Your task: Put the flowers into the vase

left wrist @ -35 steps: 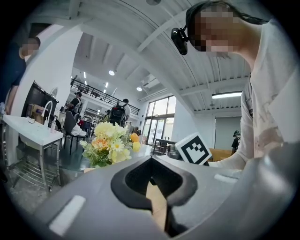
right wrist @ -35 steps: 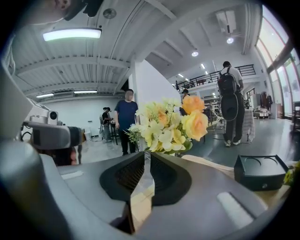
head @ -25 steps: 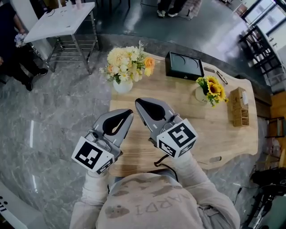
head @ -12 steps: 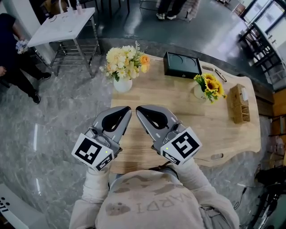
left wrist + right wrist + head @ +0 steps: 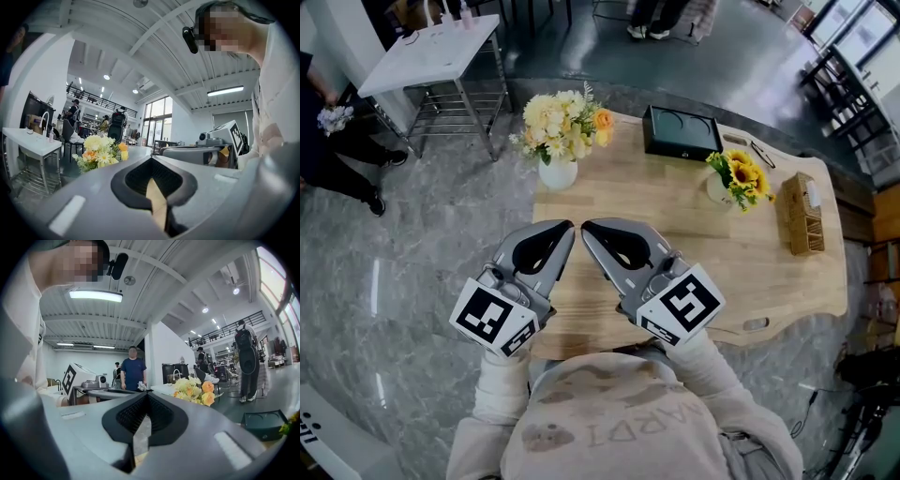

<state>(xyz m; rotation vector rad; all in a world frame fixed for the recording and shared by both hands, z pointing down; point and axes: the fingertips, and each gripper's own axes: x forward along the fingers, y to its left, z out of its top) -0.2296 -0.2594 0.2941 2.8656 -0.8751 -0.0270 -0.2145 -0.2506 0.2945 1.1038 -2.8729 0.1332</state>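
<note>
Wooden table (image 5: 694, 225) below left gripper (image 5: 568, 226) and right gripper (image 5: 586, 226), tips close together, jaws clenched, empty.

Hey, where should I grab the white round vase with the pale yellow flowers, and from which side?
Grip the white round vase across its bare belly, coming level from your near side with the left gripper, opened first. The pale yellow flowers overhang its rim, so a grasp from above would likely crush them.
</note>
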